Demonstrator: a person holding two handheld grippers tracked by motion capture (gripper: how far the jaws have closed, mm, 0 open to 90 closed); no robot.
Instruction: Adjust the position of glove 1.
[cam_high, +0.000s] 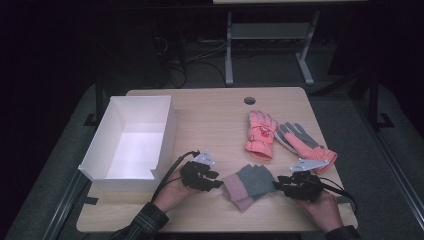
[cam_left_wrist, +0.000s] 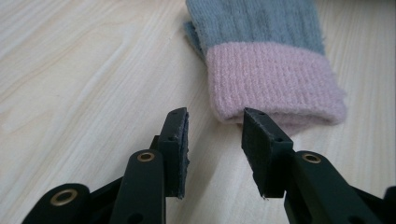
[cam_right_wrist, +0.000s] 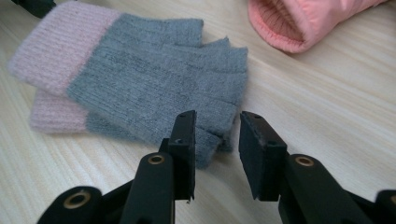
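High view: the grey-and-pink knit gloves (cam_high: 249, 186) lay stacked near the table's (cam_high: 215, 115) front edge, between the left gripper (cam_high: 218, 180) and the right gripper (cam_high: 280, 183), with bare wood beyond. Left gripper view: jaws stood part-open and empty at the pink cuff (cam_left_wrist: 275, 84). Right gripper view: jaws stood narrowed over the grey fingertips (cam_right_wrist: 219, 135), grip uncertain.

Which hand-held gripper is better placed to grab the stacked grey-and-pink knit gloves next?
Probably the right hand-held gripper: its jaws already straddle a finger end of the knit gloves. The left hand-held gripper stands just short of the pink cuff, jaws apart over bare table.
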